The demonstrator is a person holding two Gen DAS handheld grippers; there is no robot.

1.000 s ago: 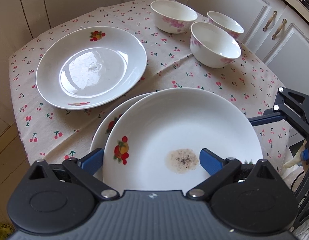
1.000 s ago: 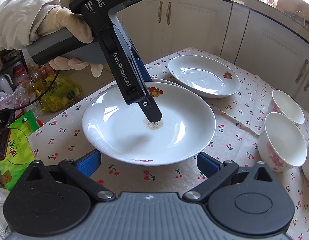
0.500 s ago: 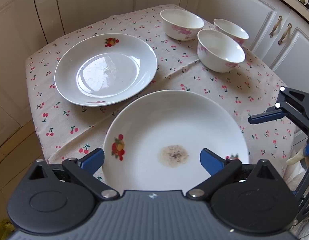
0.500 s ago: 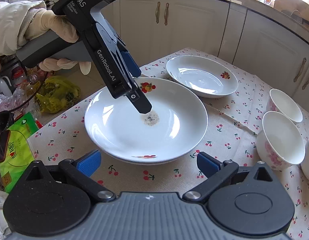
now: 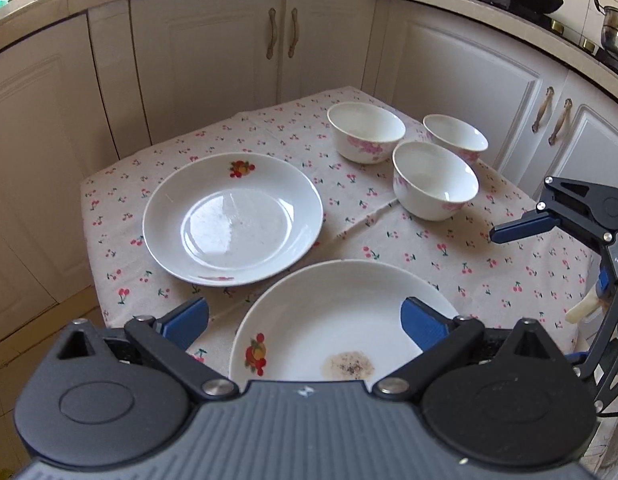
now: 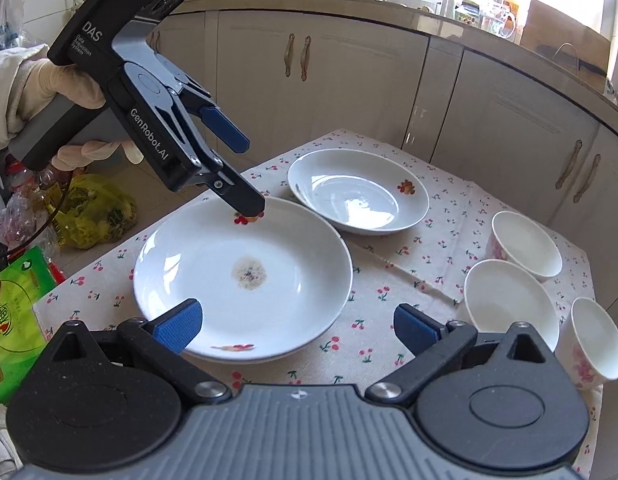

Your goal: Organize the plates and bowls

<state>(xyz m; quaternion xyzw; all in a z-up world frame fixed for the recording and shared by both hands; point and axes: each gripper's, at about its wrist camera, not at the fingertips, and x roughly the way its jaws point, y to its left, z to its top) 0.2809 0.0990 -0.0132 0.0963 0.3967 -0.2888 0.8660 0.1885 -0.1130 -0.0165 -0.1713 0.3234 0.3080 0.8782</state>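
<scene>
A white plate with a brown stain [image 6: 245,276] lies stacked on another plate at the table's near corner; it also shows in the left wrist view [image 5: 341,328]. A second clean plate with a fruit print [image 5: 233,220] [image 6: 357,192] lies beyond it. Three white bowls with pink flowers [image 5: 435,180] [image 6: 509,300] stand together at the far right. My left gripper [image 5: 305,320] is open and empty, raised above the stained plate; it also shows in the right wrist view [image 6: 245,172]. My right gripper [image 6: 295,326] is open and empty at the table's edge.
The small table has a cherry-print cloth [image 5: 449,252] [image 6: 389,272]. White cabinets [image 5: 237,52] surround it closely on two sides. Bags and clutter [image 6: 89,208] lie on the floor to the left of the table.
My left gripper has let go of the stained plate, now lying on the other plate, and has lifted up and back. The right gripper has pulled back a little.
</scene>
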